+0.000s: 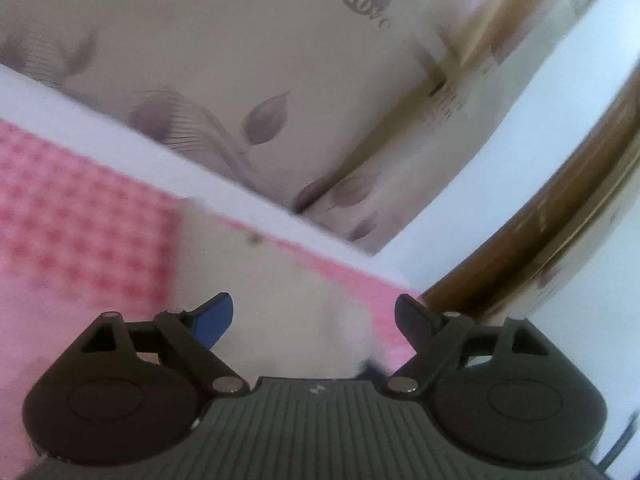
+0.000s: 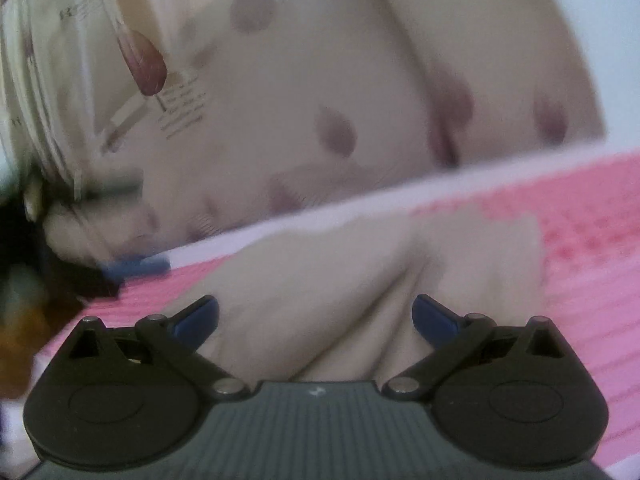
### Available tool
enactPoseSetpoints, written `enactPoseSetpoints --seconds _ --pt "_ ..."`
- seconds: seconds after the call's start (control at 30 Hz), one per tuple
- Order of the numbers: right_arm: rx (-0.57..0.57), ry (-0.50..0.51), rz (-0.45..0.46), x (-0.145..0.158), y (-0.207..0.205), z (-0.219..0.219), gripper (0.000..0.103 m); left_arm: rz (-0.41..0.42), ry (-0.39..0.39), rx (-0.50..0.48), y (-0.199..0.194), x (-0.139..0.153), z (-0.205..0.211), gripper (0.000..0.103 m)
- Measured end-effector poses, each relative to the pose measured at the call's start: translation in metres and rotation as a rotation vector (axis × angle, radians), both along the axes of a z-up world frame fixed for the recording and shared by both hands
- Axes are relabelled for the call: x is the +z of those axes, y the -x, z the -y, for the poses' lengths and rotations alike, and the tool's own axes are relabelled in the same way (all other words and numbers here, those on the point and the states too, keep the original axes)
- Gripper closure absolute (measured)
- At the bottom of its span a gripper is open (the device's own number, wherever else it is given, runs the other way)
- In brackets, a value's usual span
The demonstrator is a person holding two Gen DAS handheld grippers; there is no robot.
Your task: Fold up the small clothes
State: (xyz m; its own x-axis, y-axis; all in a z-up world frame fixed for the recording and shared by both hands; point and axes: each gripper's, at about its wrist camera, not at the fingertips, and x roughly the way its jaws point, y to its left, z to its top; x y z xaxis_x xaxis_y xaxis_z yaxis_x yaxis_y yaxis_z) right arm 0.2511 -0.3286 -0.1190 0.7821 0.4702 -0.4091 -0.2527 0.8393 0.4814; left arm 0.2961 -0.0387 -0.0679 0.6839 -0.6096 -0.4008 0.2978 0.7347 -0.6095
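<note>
A small cream-white garment (image 1: 276, 280) lies on a pink checked cloth (image 1: 80, 216). My left gripper (image 1: 314, 316) is open just above the garment, with its blue-padded fingers spread to either side. In the right wrist view the same garment (image 2: 360, 272) is creased down its middle. My right gripper (image 2: 316, 318) is open over its near edge and holds nothing. The other gripper's blue fingertip (image 2: 136, 266) shows blurred at the left of that view. Both views are motion-blurred.
The pink cloth (image 2: 580, 240) covers a white surface (image 1: 120, 120) with a white strip along its far edge. Behind it hangs cream fabric with purple leaf prints (image 1: 240, 80). A brown wooden frame (image 1: 540, 240) stands at the right.
</note>
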Motion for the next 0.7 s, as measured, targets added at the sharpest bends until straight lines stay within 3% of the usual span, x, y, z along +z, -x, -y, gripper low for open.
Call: enactPoseSetpoints --seconds 0.1,0.17,0.23,0.3,0.33,0.4,0.57,0.7 --pt "0.013 -0.023 -0.075 -0.002 -0.005 -0.002 0.000 0.037 -0.035 0.027 0.020 -0.028 -0.016 0.017" --pt "0.012 -0.060 -0.080 -0.001 -0.010 -0.002 0.001 0.023 0.003 0.026 0.027 -0.045 -0.024 0.017" --pt "-0.003 -0.048 -0.109 0.001 -0.020 -0.006 0.010 0.023 0.044 0.036 0.032 -0.061 -0.028 0.015" --pt "-0.018 -0.047 -0.166 -0.001 -0.035 -0.008 0.040 0.044 0.088 0.061 0.038 -0.072 -0.031 0.014" --pt "-0.026 -0.056 -0.182 0.000 -0.041 -0.008 0.048 0.077 0.093 0.054 0.040 -0.068 -0.032 0.008" --pt "-0.023 -0.031 -0.187 0.001 -0.048 -0.013 0.073 0.136 0.069 0.069 0.048 -0.066 -0.032 0.000" --pt "0.000 0.157 -0.097 0.026 -0.049 -0.027 0.079 0.160 0.037 0.080 0.051 -0.064 -0.028 0.001" --pt "-0.017 0.217 -0.043 0.053 -0.051 -0.006 0.080 0.156 0.035 0.089 0.053 -0.066 -0.028 0.001"
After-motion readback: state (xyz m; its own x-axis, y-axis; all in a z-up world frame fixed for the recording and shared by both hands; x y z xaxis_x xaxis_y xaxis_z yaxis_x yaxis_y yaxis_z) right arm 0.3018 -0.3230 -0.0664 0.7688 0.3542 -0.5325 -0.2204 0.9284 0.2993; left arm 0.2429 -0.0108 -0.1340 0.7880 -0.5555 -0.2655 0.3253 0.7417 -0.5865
